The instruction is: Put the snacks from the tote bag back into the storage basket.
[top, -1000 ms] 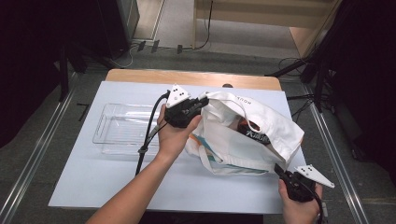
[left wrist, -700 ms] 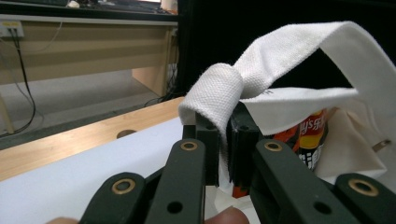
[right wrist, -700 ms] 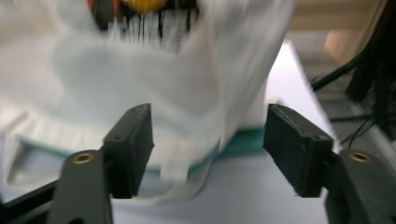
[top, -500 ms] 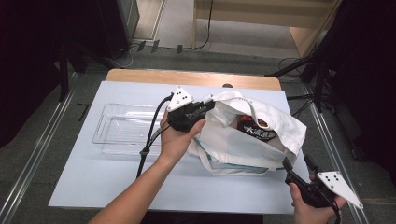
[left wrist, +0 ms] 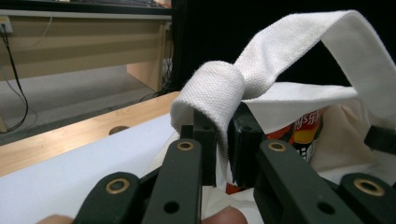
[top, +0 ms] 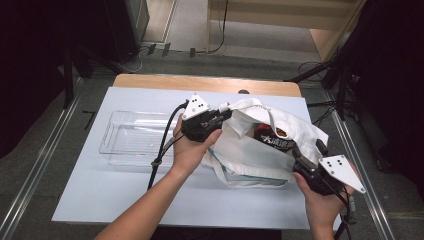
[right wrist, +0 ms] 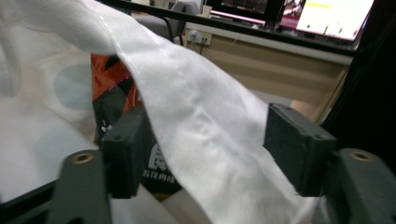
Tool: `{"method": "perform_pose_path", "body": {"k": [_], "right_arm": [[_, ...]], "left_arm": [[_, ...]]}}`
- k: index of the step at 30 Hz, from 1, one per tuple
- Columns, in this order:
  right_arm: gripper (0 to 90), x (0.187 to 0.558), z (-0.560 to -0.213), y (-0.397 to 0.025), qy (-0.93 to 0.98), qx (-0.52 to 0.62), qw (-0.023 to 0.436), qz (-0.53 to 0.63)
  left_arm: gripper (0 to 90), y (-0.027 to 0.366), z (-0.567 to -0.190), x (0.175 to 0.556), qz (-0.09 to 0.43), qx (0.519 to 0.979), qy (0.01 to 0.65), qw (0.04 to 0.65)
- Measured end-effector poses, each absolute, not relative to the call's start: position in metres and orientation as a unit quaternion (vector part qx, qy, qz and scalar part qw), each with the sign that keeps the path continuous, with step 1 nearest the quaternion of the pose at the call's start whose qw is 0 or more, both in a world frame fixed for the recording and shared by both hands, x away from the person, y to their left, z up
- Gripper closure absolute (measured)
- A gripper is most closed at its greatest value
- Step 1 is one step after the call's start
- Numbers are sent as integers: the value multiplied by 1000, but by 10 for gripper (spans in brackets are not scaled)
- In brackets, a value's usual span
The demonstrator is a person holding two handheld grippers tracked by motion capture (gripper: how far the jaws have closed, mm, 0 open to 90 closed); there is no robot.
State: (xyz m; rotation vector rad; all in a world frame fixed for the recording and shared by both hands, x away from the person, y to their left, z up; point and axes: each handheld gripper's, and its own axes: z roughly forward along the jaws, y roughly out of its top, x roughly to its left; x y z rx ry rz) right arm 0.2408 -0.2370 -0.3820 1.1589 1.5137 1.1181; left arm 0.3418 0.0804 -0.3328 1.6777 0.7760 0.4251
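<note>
Since the earlier frame, the right gripper [top: 300, 156] has been brought back up from the table's near right corner and is now set against the near right side of the white cloth bag [top: 260, 150]. Its jaws are seen wide apart in the right gripper view, with a fold of the bag's cloth [right wrist: 196, 121] lying loosely between them, not pinched. Beyond that fold, an orange and black snack packet [right wrist: 109, 79] is seen inside the bag. The bag lies on the white table sheet [top: 100, 195], right of centre. Farther off, the left gripper [top: 222, 117] is held at the bag's far left edge; its jaws are closed tightly on the bag's woven strap [left wrist: 219, 88]. A clear plastic tray [top: 130, 137] is noted just beside the bag, to its left.
</note>
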Motion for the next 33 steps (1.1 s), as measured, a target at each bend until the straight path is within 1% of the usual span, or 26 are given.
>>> {"method": "perform_pose_path", "body": {"k": [1,2,3,4,5,6,7,8,9,12,13,14,15,18,19,21,22,24,25,26,27,28,29,30,31,33], "right_arm": [[467,243,-380,-235,614,465,454,448],[467,243,-380,-235,614,465,454,448],[620,244,-379,-235,617,457,452,454],[705,245,-377,-236,618,454,443,465],[800,246,-376,-237,619,456,438,466],[850,247,-374,-238,624,457,432,465],[892,246,-371,-240,619,458,428,474],[892,246,-371,-240,619,458,428,474],[896,246,-369,-242,618,458,430,473],[898,246,-366,-244,614,457,431,479],[899,245,-365,-245,613,458,430,480],[899,245,-363,-245,609,458,433,481],[899,245,-362,-246,608,459,432,482],[899,245,-360,-247,605,457,434,486],[899,245,-358,-248,604,457,434,488],[900,244,-353,-252,591,460,438,497],[900,244,-351,-255,589,460,437,502],[900,244,-350,-257,588,462,433,504],[900,244,-349,-258,588,460,432,506],[900,244,-348,-258,593,454,434,503],[900,244,-348,-258,593,454,434,503],[900,244,-348,-259,595,453,434,503],[900,245,-348,-259,597,451,434,503],[900,245,-349,-258,598,451,434,501],[900,245,-349,-258,597,451,436,500],[900,245,-348,-260,593,454,437,501]], "left_arm": [[818,81,-334,343,187,721,333,578],[787,81,-334,343,187,721,333,578],[787,81,-334,343,192,722,336,574],[732,81,-335,344,195,725,340,566],[706,81,-336,345,194,728,340,562],[689,81,-338,346,190,731,340,560],[636,80,-340,347,188,738,338,554],[610,80,-340,347,188,738,338,554],[610,79,-341,347,193,742,332,549],[524,76,-343,345,198,751,318,543],[494,74,-344,344,203,755,313,539],[428,72,-344,343,207,761,308,532],[391,70,-345,343,213,765,305,525],[361,67,-346,341,242,768,307,508],[337,66,-345,341,254,766,312,502],[233,67,-345,342,261,764,323,493],[230,68,-348,345,250,769,321,493],[231,67,-350,346,247,773,319,489],[245,67,-352,347,238,779,313,488],[359,67,-353,347,231,782,309,489],[359,66,-354,347,229,785,304,489],[435,66,-355,347,222,786,300,493],[554,66,-354,347,212,785,299,500],[619,66,-354,347,210,783,301,503],[673,67,-352,347,207,780,304,506],[722,70,-349,348,191,775,307,519]]}}
